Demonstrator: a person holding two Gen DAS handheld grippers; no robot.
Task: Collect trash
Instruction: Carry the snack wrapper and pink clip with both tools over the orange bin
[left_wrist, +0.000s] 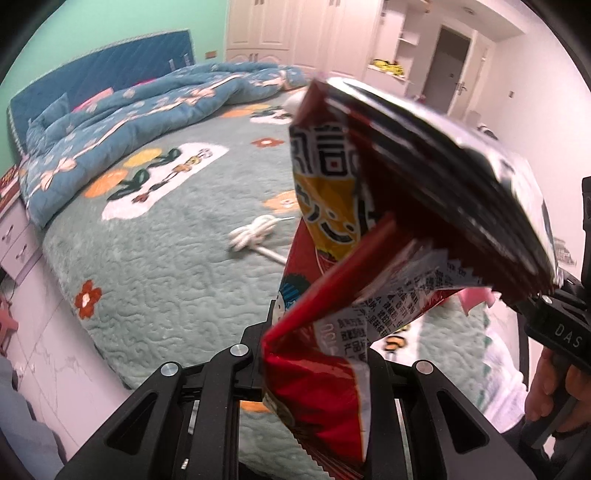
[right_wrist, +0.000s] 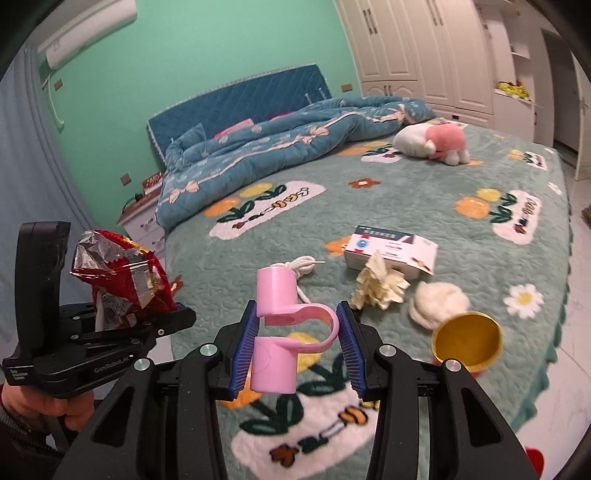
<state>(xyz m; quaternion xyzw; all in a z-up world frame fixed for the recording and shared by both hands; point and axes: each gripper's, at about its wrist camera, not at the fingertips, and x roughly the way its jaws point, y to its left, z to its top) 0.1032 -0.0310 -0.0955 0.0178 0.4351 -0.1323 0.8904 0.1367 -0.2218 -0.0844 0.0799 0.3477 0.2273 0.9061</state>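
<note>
While raised over the bed (right_wrist: 461, 266), left claw (right_wrist: 173, 314) clamped on red snack bag (left_wrist: 325, 280), bag sticking up out of the jaws, crumpled, foil lining showing. Right claw (right_wrist: 295, 332) closed on pink clip (right_wrist: 284, 325), blue pads (right_wrist: 245, 350) pressing both sides, clip upright between them. Beyond the right claw, lying on the bed: crumpled paper (right_wrist: 378, 284), cotton wad (right_wrist: 437, 302), yellow cup (right_wrist: 467, 341) on its side, white box (right_wrist: 391, 251), white cord (right_wrist: 303, 264). Plush toy (right_wrist: 432, 142) well apart near the quilt (right_wrist: 280, 147).
</note>
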